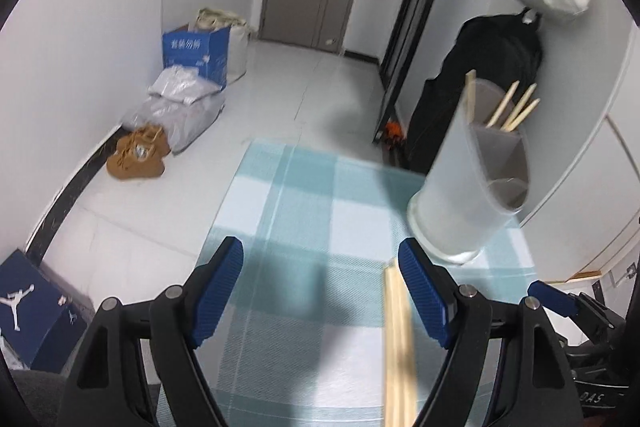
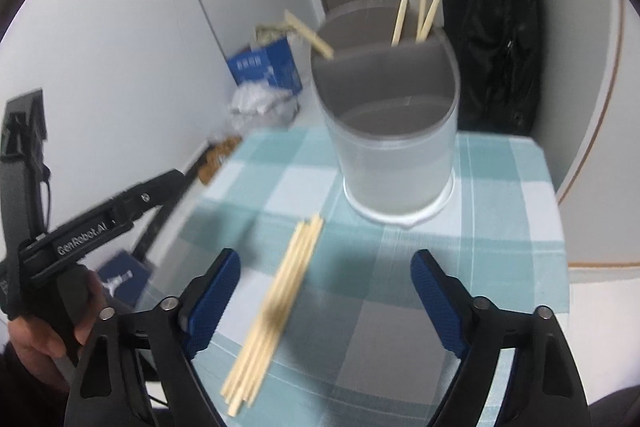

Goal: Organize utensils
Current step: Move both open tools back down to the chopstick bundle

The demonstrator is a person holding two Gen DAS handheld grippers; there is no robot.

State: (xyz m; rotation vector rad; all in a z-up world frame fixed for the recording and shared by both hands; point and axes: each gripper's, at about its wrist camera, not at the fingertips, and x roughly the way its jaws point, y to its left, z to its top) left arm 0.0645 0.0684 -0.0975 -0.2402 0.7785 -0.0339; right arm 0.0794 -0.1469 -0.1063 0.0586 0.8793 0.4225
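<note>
We see the chopsticks (image 2: pixel 276 311) lying in a bunch on the checked cloth (image 2: pixel 500 195) — between our right claw (image 2: pixel 326 301) fingers, nearer its left one. That claw is wide open and holds nothing. Our left claw (image 1: pixel 322 293) is wide open too — empty.

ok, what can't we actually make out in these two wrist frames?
- Loose chopsticks on the tablecloth: motion blur stops a count in the right wrist view; the left wrist view cuts them off at the bottom edge.
- Utensil holder: its divider hides the lower ends of the chopsticks in the holder in both views.
- Right gripper: in the left wrist view only a corner shows at the frame edge.
</note>
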